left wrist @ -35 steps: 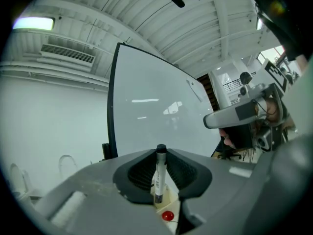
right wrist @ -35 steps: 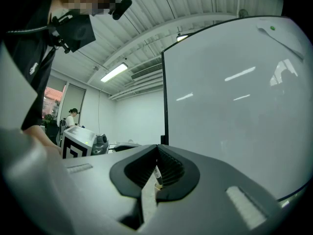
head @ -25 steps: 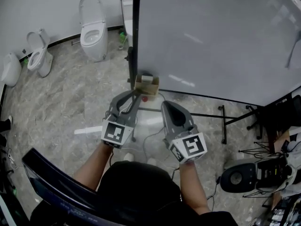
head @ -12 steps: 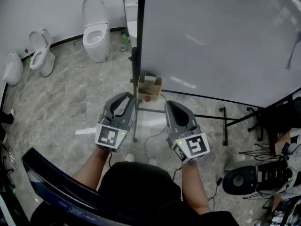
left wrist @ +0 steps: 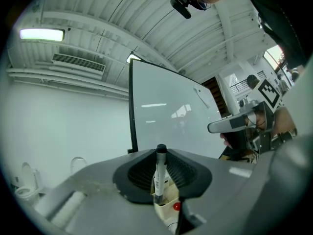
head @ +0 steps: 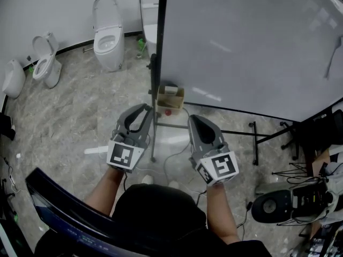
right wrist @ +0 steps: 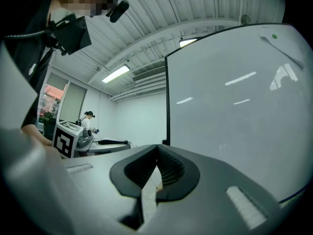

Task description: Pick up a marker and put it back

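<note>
Left tongs [head: 147,110]: gripping the marker; the ribbed black pads press on its barrel from either side.
Marker [left wrist: 158,177]: white barrel with print, black cap. It is held between the pads of the left tongs, in the air and clear of the box.
Marker's long axis: it stands upright in the left gripper view, crosswise to the line the tongs point along.
Marker's direction: the capped end points up, rising just above the pads; the other end points down toward the box.
Marker in the head view: too small to make out between the jaws.
Right tongs [head: 193,118]: closed, the pads meeting at the tips with nothing between them.
The two tongs: side by side and apart in front of the person, both aimed at the whiteboard's lower left corner.
Box [head: 170,96]: small cardboard box at the foot of the whiteboard, just beyond the left tongs' tips; in the left gripper view it shows below the marker.
Red item [head: 168,112]: small and round, at the box's near edge.
Whiteboard [head: 246,47]: large, on a black stand, filling the upper right of the head view.
Floor [head: 80,116]: grey marble-patterned tiles.
Toilets [head: 107,33]: lined up along the far wall, well apart from the tongs.
</note>
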The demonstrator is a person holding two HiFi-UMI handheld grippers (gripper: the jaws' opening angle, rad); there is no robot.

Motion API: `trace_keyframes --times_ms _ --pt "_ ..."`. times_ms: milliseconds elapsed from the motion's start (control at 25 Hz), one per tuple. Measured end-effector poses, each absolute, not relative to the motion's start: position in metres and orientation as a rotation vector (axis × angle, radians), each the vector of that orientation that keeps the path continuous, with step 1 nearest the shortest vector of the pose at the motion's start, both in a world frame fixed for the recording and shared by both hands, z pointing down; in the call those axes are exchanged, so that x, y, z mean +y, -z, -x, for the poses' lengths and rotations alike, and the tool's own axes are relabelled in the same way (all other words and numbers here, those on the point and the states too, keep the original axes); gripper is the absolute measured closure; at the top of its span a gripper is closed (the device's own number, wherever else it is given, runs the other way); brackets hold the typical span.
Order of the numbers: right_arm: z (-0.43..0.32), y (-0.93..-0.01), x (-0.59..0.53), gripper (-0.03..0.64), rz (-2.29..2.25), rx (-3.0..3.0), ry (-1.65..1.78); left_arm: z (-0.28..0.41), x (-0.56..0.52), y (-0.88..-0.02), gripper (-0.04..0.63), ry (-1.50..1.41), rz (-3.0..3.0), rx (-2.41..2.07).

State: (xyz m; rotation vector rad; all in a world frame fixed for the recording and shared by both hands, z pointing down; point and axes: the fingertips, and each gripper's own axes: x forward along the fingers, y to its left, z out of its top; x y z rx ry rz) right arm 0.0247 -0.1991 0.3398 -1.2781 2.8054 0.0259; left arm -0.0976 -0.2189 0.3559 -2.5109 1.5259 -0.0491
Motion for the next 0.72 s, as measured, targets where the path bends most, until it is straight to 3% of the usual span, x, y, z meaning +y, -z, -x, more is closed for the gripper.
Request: trace_keyframes --times_ms 720 --pt "-0.0308 -0.3391 -0.2005 0.608 1.321 2.792 -0.025 0.0892 -0.2268 -0.3584 0.525 0.052 2.538 1.484"
